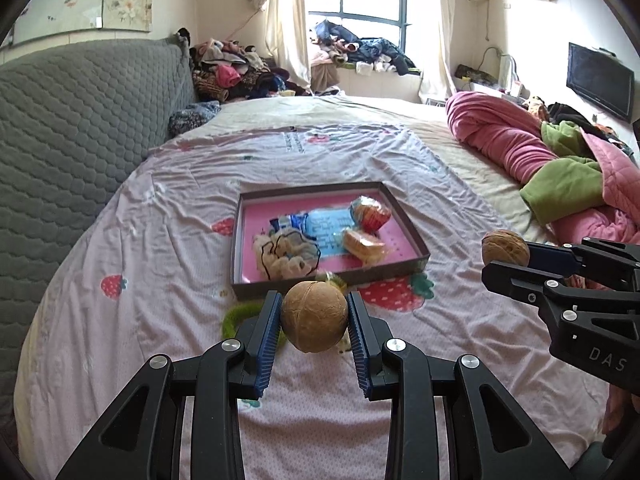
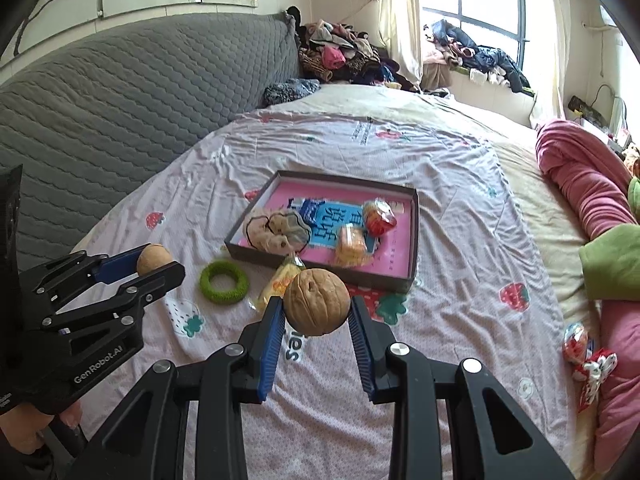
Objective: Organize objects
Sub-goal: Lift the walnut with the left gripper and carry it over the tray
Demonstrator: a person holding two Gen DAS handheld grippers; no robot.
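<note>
My left gripper is shut on a smooth brown walnut, held above the bed in front of the box. My right gripper is shut on a wrinkled walnut, also held above the sheet. Each gripper shows in the other's view: the right gripper with its walnut at the right, the left gripper with its walnut at the left. A shallow box with a pink inside lies ahead, holding a blue packet, wrapped snacks and a scrunchie.
A green ring and a yellow wrapped snack lie on the sheet just before the box. Red-and-white wrapped sweets lie at the right by the pink quilt. A grey headboard stands at the left.
</note>
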